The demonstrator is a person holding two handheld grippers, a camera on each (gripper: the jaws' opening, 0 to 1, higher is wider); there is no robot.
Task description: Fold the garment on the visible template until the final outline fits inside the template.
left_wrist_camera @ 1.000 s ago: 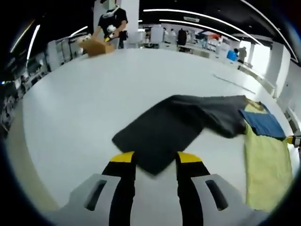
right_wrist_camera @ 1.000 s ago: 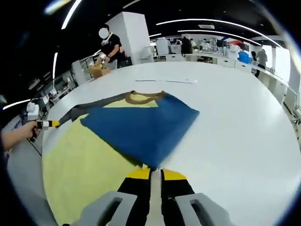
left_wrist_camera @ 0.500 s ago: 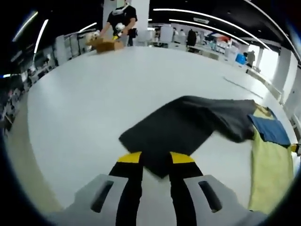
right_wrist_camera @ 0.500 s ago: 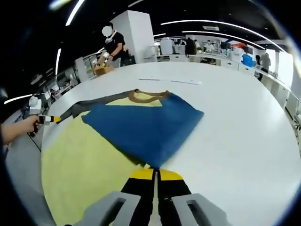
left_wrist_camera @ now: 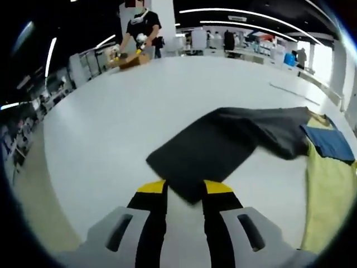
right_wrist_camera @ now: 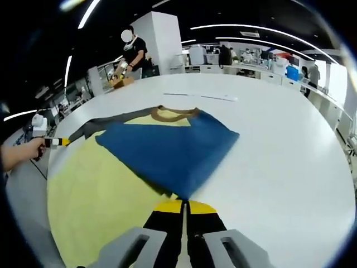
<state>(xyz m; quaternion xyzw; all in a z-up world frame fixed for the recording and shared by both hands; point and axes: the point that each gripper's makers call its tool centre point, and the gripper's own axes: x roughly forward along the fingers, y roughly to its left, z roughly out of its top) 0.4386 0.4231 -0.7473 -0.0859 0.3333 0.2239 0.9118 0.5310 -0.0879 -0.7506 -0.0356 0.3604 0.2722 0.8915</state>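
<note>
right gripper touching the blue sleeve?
Touching. The right gripper view shows the right gripper with its jaws pressed together on the corner of the blue sleeve, whose tip disappears between the yellow pads with no gap.

My soft, matt cloth shirt [right_wrist_camera: 167, 153], with its dark grey sleeve [left_wrist_camera: 206, 153], lay on a smooth, a bit shiny white table [left_wrist_camera: 111, 111], and a brown cardboard box [left_wrist_camera: 127, 58] sat far off by a person [left_wrist_camera: 142, 30].
</note>
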